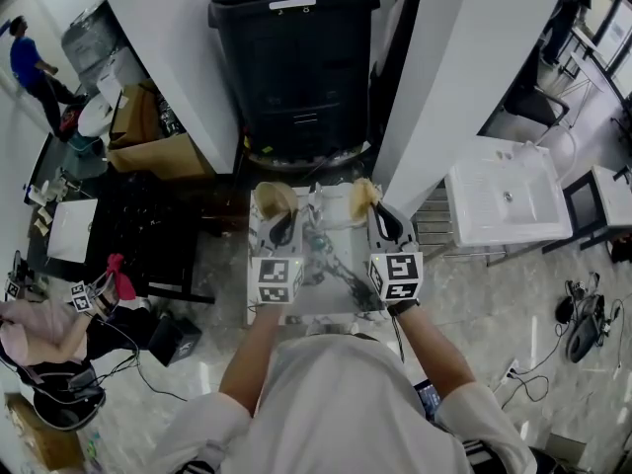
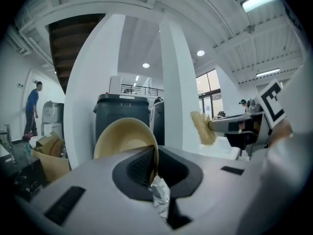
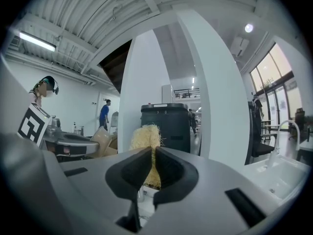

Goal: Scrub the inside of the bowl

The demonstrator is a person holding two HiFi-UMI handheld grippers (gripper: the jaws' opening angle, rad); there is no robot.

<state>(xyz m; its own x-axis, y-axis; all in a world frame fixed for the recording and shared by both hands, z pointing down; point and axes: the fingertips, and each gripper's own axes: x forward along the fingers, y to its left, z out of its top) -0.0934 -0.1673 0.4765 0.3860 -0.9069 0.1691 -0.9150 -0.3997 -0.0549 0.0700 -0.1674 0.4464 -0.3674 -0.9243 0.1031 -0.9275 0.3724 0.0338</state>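
In the head view I hold both grippers up side by side above a small white stand. My left gripper (image 1: 279, 227) is shut on the rim of a beige bowl (image 1: 274, 201), which stands on edge with its hollow facing left. In the left gripper view the bowl (image 2: 124, 138) rises from between the jaws of that gripper (image 2: 152, 168). My right gripper (image 1: 380, 220) is shut on a straw-coloured fibre scrubber (image 1: 365, 194). The scrubber (image 3: 145, 138) sticks up out of the right gripper (image 3: 152, 168). Scrubber (image 2: 203, 128) and bowl are apart, a hand's width between them.
A tall black bin (image 1: 293, 57) stands straight ahead between two white pillars. A white sink (image 1: 509, 200) is at the right and a cardboard box (image 1: 158, 151) at the left. Metal clutter lies on the stand (image 1: 321, 265) below the grippers. A person (image 1: 30, 67) stands far left.
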